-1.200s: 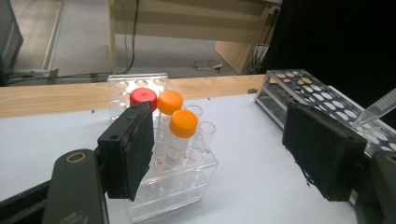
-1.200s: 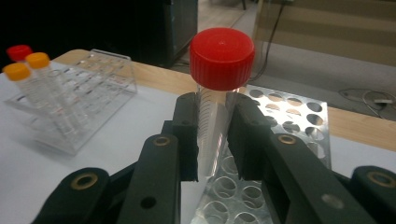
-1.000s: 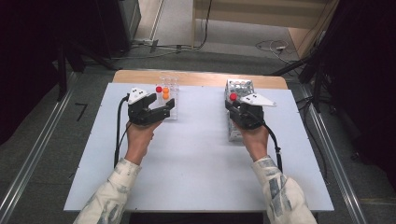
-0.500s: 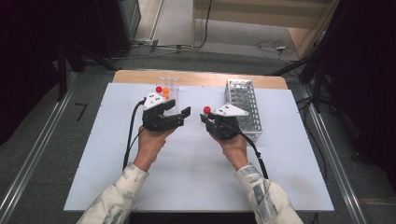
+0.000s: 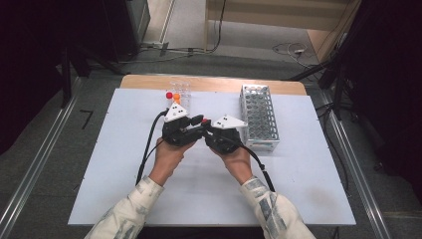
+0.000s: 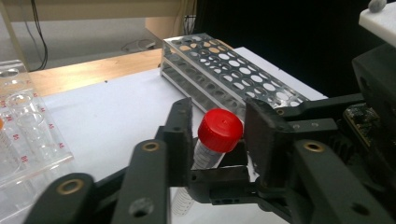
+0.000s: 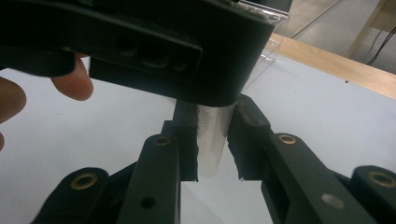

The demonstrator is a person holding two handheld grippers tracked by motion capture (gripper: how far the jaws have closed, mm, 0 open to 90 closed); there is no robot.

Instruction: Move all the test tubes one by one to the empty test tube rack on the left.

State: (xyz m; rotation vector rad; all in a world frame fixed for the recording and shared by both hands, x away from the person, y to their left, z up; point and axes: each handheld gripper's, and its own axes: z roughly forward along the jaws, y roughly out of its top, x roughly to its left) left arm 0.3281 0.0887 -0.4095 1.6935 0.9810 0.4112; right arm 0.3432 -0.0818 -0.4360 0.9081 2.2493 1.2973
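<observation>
Table [image 5: 124,189]: white top, your two hands meet over its middle. Metal rack [image 5: 260,117] sits just right of the grippers; a clear rack [image 5: 180,89] with two capped tubes stands behind them.

Right gripper [image 5: 211,130]: jaws clamped on the clear body of the tube [image 7: 212,135], seen plainly in the right gripper view. The tube is held off the table, between your two hands.

Left gripper [image 5: 195,124]: jaws have just been closing around the red cap [image 6: 220,130]. In the left gripper view the cap stands between them, near the left pad, with a gap on the right. Not gripped yet, by my reading.

Risks, largest first:
- You are likely about to unscrew the cap. If the right grip on the smooth body is weak, the tube may spin or slide out and drop to the table.
- The left jaws sit off-centre on the cap. Closing like this could push the cap sideways and lever the tube in the right jaws.
- The two grippers are nearly touching. A twist could knock the bodies together and jolt the hold.
- If the pads catch only the cap's rim, it could slip off as you turn.
</observation>
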